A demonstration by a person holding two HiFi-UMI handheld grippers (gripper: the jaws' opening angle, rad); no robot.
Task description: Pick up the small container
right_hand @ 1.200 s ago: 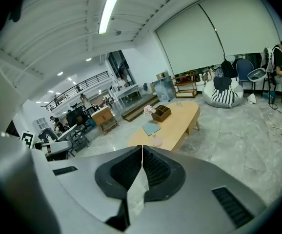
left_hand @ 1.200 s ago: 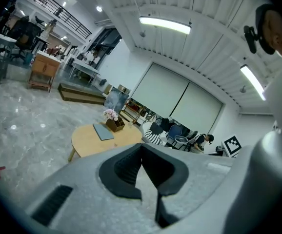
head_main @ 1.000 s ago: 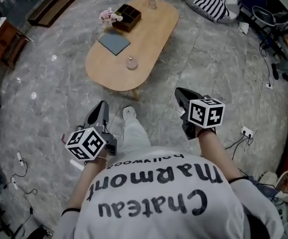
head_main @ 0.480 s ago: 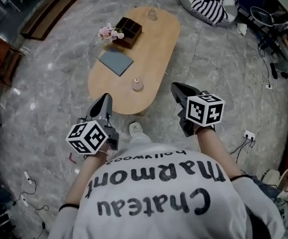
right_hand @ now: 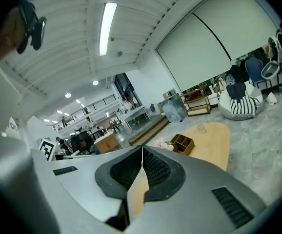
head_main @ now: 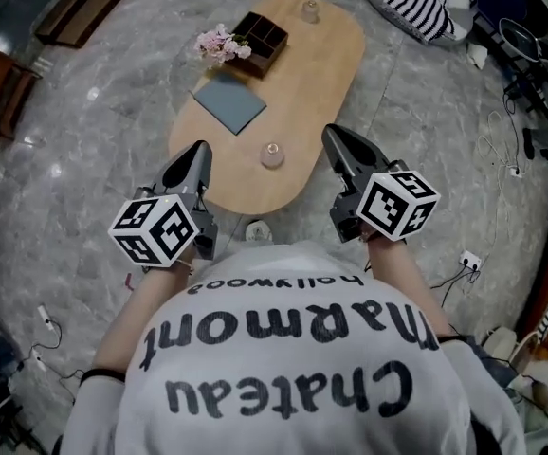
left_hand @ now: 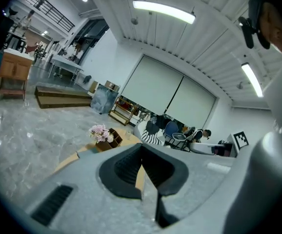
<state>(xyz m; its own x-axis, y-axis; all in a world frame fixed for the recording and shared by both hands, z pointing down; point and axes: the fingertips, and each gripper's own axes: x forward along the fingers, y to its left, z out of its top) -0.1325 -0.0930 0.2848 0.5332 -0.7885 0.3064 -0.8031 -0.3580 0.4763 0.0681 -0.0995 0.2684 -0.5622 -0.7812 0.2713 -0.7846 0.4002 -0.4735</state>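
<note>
A small clear container (head_main: 272, 155) stands near the near end of the oval wooden table (head_main: 312, 83). A second small clear container (head_main: 309, 10) stands at the table's far end and also shows in the right gripper view (right_hand: 201, 128). My left gripper (head_main: 198, 152) hangs shut over the table's near left edge, left of the near container, nothing in it. My right gripper (head_main: 335, 136) is shut and empty just right of that container. In both gripper views, left (left_hand: 142, 149) and right (right_hand: 141, 153), the jaws meet and the near container is hidden.
On the table lie a grey-blue mat (head_main: 229, 103), a dark compartment box (head_main: 260, 39) and pink flowers (head_main: 219, 43). A beanbag with striped cloth (head_main: 426, 8) sits far right. Cables and a power strip (head_main: 470, 259) lie on the marble floor at right. A low wooden platform (head_main: 84, 8) is far left.
The person has stepped toward the table. Both grippers have moved forward and now flank the near container at the table's near end. Both jaws stayed shut.
</note>
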